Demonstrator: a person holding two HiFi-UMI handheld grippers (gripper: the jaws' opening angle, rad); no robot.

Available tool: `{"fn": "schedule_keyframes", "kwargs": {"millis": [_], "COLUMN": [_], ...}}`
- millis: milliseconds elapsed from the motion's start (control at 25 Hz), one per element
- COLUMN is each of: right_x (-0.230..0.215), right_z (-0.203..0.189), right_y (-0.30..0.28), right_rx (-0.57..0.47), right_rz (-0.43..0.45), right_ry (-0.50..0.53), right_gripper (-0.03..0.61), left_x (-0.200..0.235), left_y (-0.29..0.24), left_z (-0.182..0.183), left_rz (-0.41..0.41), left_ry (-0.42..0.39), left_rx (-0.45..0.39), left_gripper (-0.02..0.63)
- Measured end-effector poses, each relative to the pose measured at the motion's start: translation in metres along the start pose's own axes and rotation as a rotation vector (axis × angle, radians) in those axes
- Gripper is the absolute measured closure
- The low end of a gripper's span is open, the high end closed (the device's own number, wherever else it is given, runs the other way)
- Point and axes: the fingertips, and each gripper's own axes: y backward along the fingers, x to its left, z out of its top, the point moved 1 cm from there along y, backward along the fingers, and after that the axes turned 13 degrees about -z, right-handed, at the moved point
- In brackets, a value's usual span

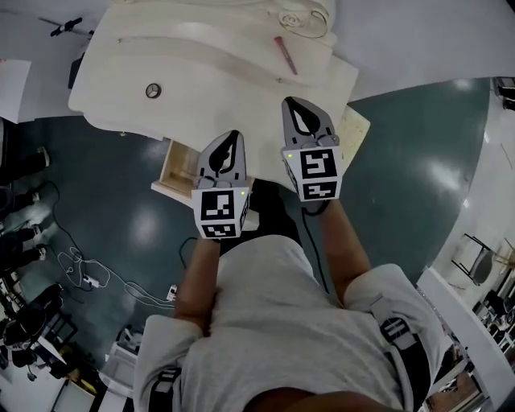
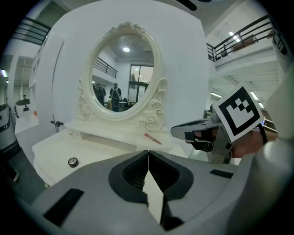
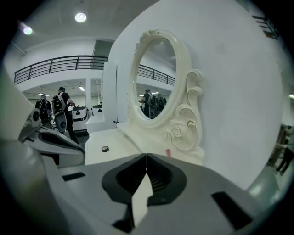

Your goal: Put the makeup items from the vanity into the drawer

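**Cream vanity (image 1: pixel 113 96) with drawer (image 1: pixel 171 167) open**

Left gripper (image 1: pixel 230 141) and right gripper (image 1: pixel 294 106) hover over it, jaws together, holding nothing. A red pencil (image 1: pixel 286 55) lies on the raised shelf; a small round pot (image 1: pixel 153 91) sits on the top.

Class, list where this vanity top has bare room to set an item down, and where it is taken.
Bare: the lower top, from the small round item to its right edge. Taken: the raised shelf by the mirror base, where the red pencil lies.
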Motion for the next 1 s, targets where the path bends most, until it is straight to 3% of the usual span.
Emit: {"fn": "schedule_keyframes", "kwargs": {"millis": [320,720,800,1000], "right_x": [-0.023,-0.045,-0.044,-0.044], "right_z": [-0.020,-0.043,-0.048,-0.057], "right_y": [-0.039,-0.092,-0.101,-0.116], "right_rx": [0.065,0.134,0.159,0.194], "right_rz": [-0.069,-0.115,-0.112,-0.131], "right_ry": [0.008,0.043,0.052,0.081], "right_gripper": [0.563,0.560,0.468,0.454], "left_x": [-0.001,0.004,0.006,0.012], "left_y": [-0.029,-0.038,-0.037,-0.035], "left_z": [-0.010,-0.012,-0.012,-0.014], "left_rz": [-0.020,-0.011,-0.010,0.000], "left_ry": [0.045,0.037,0.038,0.041], "left_rx": [0.030,0.048,0.049,0.054], "left_gripper": [0.606,0.606,0.606,0.606]}}
